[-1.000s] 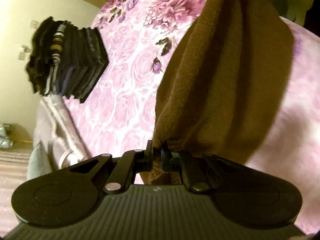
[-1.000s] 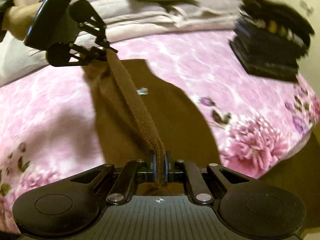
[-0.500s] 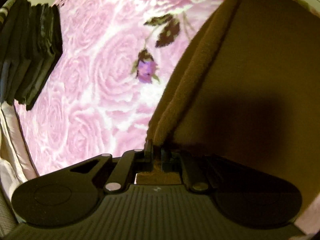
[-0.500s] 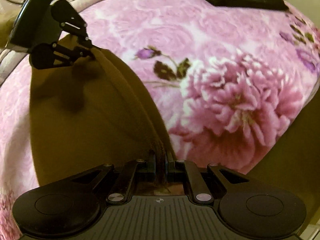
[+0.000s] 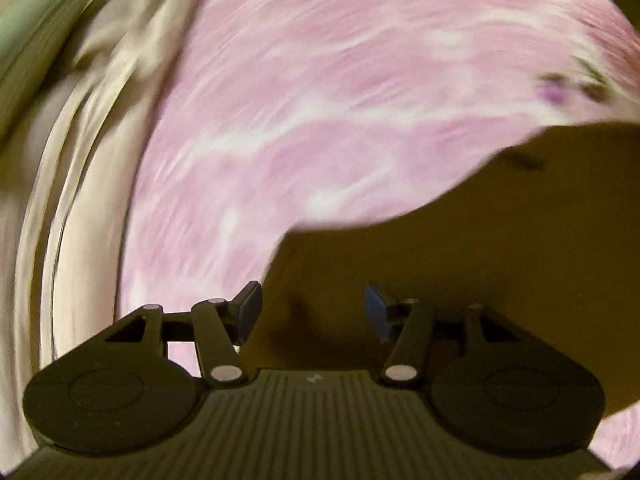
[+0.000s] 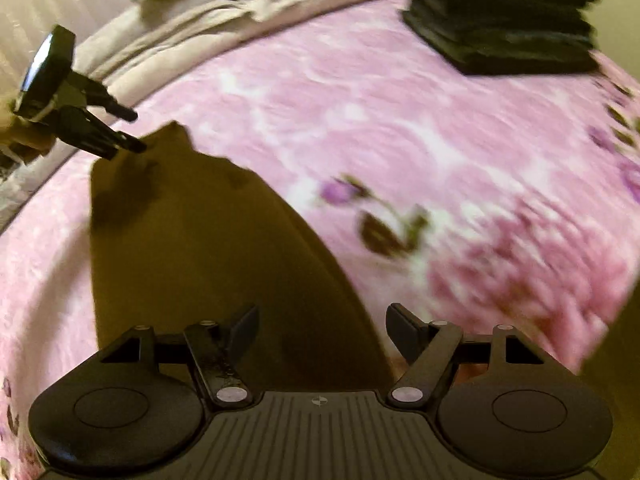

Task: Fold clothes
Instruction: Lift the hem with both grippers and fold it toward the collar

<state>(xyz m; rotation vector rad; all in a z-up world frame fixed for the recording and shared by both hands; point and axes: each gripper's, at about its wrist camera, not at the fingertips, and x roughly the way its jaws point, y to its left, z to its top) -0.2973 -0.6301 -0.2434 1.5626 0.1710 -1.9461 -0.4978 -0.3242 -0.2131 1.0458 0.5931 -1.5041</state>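
Fingers (image 5: pixel 251 307) of your left gripper (image 5: pixel 313 312) stand spread wide with nothing between them, poised over the near corner of the brown garment (image 5: pixel 500 264); your right gripper (image 6: pixel 322 330) is splayed just as wide and grips nothing. The brown garment (image 6: pixel 208 248) lies flat on the pink flowered blanket (image 6: pixel 400 128), a long tapering shape that runs from beneath your right gripper away to a pointed far corner. From the right wrist camera, your left gripper (image 6: pixel 134 130) hangs at that far corner, its tips just beside the cloth, though whether they touch it cannot be told. Beyond the garment, at the blanket's far right edge, sits a stack of dark folded clothes (image 6: pixel 504 20). Rumpled beige bedding (image 6: pixel 224 20) lines the blanket's far side. The left wrist view is heavily blurred.
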